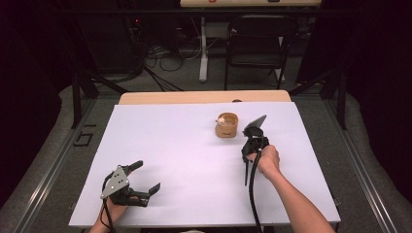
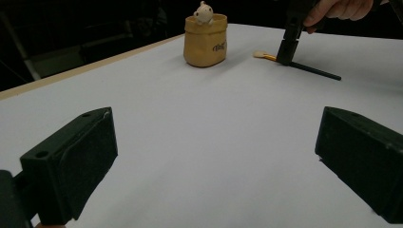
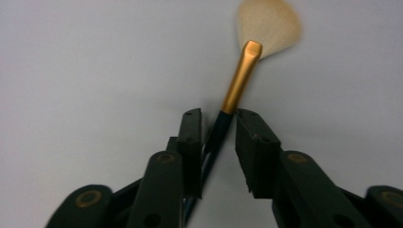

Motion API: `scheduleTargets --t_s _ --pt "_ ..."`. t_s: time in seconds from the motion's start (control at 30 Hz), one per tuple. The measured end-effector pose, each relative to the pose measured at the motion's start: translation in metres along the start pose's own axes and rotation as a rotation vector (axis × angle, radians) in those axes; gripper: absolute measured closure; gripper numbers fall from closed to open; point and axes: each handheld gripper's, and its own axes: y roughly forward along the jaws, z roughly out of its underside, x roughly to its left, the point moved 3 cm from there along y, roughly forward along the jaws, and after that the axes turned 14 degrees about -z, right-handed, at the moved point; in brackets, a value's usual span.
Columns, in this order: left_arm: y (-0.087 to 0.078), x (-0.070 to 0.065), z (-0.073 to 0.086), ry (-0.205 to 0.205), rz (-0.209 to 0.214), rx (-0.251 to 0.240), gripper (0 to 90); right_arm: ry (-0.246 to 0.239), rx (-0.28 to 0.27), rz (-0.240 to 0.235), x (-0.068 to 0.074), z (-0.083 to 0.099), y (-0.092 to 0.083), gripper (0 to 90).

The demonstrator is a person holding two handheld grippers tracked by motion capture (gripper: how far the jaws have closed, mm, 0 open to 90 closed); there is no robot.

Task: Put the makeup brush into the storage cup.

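**Brush pickup in progress**

Left gripper (image 1: 137, 178) rests idle near the table's (image 1: 170, 145) front edge, jaws wide apart. Right gripper (image 3: 219, 124) is clamped on the brush (image 3: 240, 78) handle, lying flat beside the pouch (image 1: 227, 125). Next: lift cleanly, likely toward it.

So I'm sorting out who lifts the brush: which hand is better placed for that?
Right. The right tool already has its jaws around the brush handle, beside the yellow pot. The left tool sits open near the table's front edge, far from both.
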Motion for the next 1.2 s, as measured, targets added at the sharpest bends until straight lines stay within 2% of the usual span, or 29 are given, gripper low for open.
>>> scheduleTargets --t_s 0.03,0.07,0.1,0.13,0.2,0.23,0.27,0.3,0.33,0.43,0.47,0.5,0.57,0.67,0.8,0.83,0.87,0.93,1.07,1.2 --pt "0.002 0.000 0.000 -0.012 -0.021 -0.018 0.1 0.022 -0.003 -0.003 0.000 0.000 0.000 76.9" --pt "0.002 0.000 0.000 -0.012 -0.021 -0.018 0.1 0.022 -0.003 -0.003 0.000 0.000 0.000 76.9" --pt "0.003 -0.001 0.000 -0.026 -0.036 -0.038 0.1 0.021 -0.009 0.010 -0.002 0.000 0.000 81.6" --pt "0.001 0.000 0.000 -0.015 -0.025 -0.016 0.1 0.024 -0.020 0.016 -0.002 0.000 0.000 82.3" --pt "0.001 0.000 0.000 -0.014 -0.025 -0.017 0.1 0.024 -0.006 0.012 -0.002 0.001 0.000 82.3" --pt "0.002 -0.001 0.000 -0.017 -0.030 -0.033 0.1 0.020 -0.051 0.000 -0.002 0.001 0.003 82.3" --pt "0.002 -0.001 0.000 -0.016 -0.031 -0.031 0.1 0.022 -0.051 0.001 -0.002 0.001 0.003 82.4" --pt "0.001 0.000 0.000 -0.014 -0.032 -0.029 0.1 0.011 -0.013 0.022 -0.002 0.002 0.000 82.6" --pt "0.001 0.000 0.000 -0.014 -0.032 -0.029 0.1 0.008 0.006 0.023 -0.002 0.002 -0.002 82.7" --pt "0.000 -0.001 0.000 -0.016 -0.047 -0.026 0.1 0.007 -0.024 0.019 -0.003 0.003 0.000 83.0" --pt "0.000 0.001 0.000 -0.008 -0.004 -0.009 0.1 0.004 -0.050 -0.010 -0.004 0.003 0.000 83.2" --pt "0.000 0.000 0.000 -0.006 -0.021 -0.013 0.1 -0.009 -0.043 -0.010 -0.006 0.004 -0.001 83.2" --pt "0.001 0.000 0.000 -0.005 -0.022 -0.014 0.1 -0.008 -0.043 -0.016 -0.007 0.006 -0.003 83.3" --pt "0.001 0.000 0.000 -0.008 -0.021 -0.011 0.1 -0.016 -0.076 -0.054 -0.012 0.009 -0.006 83.4" --pt "0.001 0.000 0.001 -0.006 -0.028 -0.006 0.1 -0.020 -0.057 -0.068 -0.013 0.012 -0.013 83.5" --pt "0.001 0.000 0.001 -0.007 -0.029 -0.006 0.1 -0.026 -0.082 -0.064 -0.013 0.013 -0.014 83.6" --pt "0.001 0.000 0.001 -0.007 -0.029 -0.007 0.2 -0.042 -0.126 -0.091 -0.013 0.014 -0.018 83.6" --pt "0.002 0.000 0.001 -0.006 -0.028 -0.007 0.2 -0.046 -0.107 -0.073 -0.013 0.014 -0.022 83.6" --pt "0.002 0.000 0.000 -0.003 -0.033 -0.007 0.2 -0.080 -0.167 -0.102 -0.011 0.017 -0.029 83.7" --pt "0.002 0.001 0.001 -0.010 -0.041 -0.001 0.2 -0.116 -0.191 -0.096 -0.008 0.019 -0.033 83.7"
